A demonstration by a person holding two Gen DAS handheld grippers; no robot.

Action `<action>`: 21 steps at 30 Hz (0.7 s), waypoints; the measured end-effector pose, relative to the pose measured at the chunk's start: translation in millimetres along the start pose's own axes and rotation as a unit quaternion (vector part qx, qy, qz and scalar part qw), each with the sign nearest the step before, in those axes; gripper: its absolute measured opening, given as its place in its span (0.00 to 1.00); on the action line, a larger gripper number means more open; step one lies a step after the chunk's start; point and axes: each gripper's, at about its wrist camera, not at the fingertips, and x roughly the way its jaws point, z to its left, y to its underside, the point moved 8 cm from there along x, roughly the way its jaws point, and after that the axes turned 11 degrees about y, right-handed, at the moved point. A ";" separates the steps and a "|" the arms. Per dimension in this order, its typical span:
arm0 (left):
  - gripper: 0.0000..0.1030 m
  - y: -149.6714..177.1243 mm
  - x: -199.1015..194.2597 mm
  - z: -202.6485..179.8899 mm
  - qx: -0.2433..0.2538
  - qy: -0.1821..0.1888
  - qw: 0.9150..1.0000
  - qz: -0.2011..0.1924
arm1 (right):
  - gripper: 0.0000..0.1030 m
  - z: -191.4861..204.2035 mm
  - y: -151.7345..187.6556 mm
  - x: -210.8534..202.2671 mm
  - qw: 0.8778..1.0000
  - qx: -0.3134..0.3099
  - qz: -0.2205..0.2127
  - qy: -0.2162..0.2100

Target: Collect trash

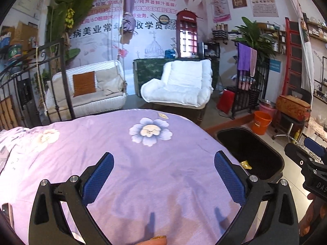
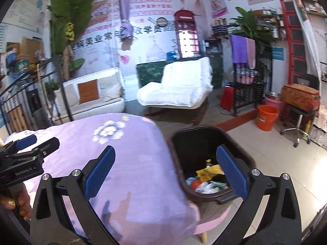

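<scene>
A dark brown trash bin (image 2: 177,143) stands on the floor beside the bed's corner, holding several wrappers (image 2: 206,178) in yellow, white and red. In the left wrist view the same bin (image 1: 273,155) shows a yellow scrap (image 1: 246,165) inside. My left gripper (image 1: 163,176) hovers open over the purple flowered bedspread (image 1: 122,143), nothing between its blue pads. My right gripper (image 2: 166,171) is open too, empty, its right finger (image 2: 231,169) over the bin and its left over the bedspread (image 2: 126,163). Each gripper appears at the edge of the other's view.
A white cushioned chair (image 1: 181,83) and a white wicker swing seat (image 1: 87,87) stand beyond the bed. An orange bucket (image 2: 266,117), a black metal rack (image 2: 249,94) and a stool with a box (image 2: 299,98) line the right. Tiled floor (image 2: 276,153) lies around the bin.
</scene>
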 end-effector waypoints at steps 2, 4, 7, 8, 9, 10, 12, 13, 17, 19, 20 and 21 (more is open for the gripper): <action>0.95 2.3 -11.8 9.1 0.002 -0.016 1.000 -0.011 | 0.95 11.1 1.9 -4.2 1.000 -0.007 -0.001 -0.011; 0.95 3.8 -19.4 16.0 0.006 -0.024 1.000 -0.019 | 0.95 19.0 2.9 -9.5 1.000 -0.011 -0.009 -0.021; 0.95 7.5 -27.8 23.2 0.004 -0.031 0.999 -0.022 | 0.95 30.9 3.4 -19.3 0.999 -0.024 -0.024 -0.026; 0.95 8.3 -30.0 24.9 0.002 -0.031 0.999 -0.023 | 0.95 33.8 3.3 -21.3 0.999 -0.028 -0.026 -0.027; 0.95 9.5 -32.2 27.6 0.000 -0.032 0.999 -0.025 | 0.95 36.7 2.9 -23.8 0.999 -0.031 -0.029 -0.028; 0.95 9.9 -34.3 30.7 -0.002 -0.035 0.999 -0.029 | 0.95 38.4 2.8 -25.5 0.999 -0.033 -0.032 -0.030; 0.95 10.4 -36.6 35.2 -0.004 -0.040 0.999 -0.031 | 0.95 40.7 2.4 -28.2 0.998 -0.036 -0.037 -0.029; 0.95 11.1 -36.9 35.8 -0.005 -0.041 0.999 -0.031 | 0.95 41.8 2.5 -28.9 0.998 -0.038 -0.038 -0.029; 0.95 10.1 -40.9 42.6 -0.012 -0.045 0.998 -0.037 | 0.95 46.7 2.3 -31.6 0.998 -0.037 -0.040 -0.032; 0.95 9.5 -41.6 45.0 -0.015 -0.045 0.998 -0.040 | 0.95 47.5 4.1 -31.7 0.998 -0.037 -0.039 -0.032; 0.95 10.2 -42.7 45.8 -0.015 -0.045 0.998 -0.042 | 0.95 49.4 4.4 -32.2 0.998 -0.037 -0.038 -0.033; 0.95 10.5 -43.1 46.8 -0.014 -0.046 0.998 -0.043 | 0.95 50.6 4.9 -32.6 0.998 -0.038 -0.038 -0.034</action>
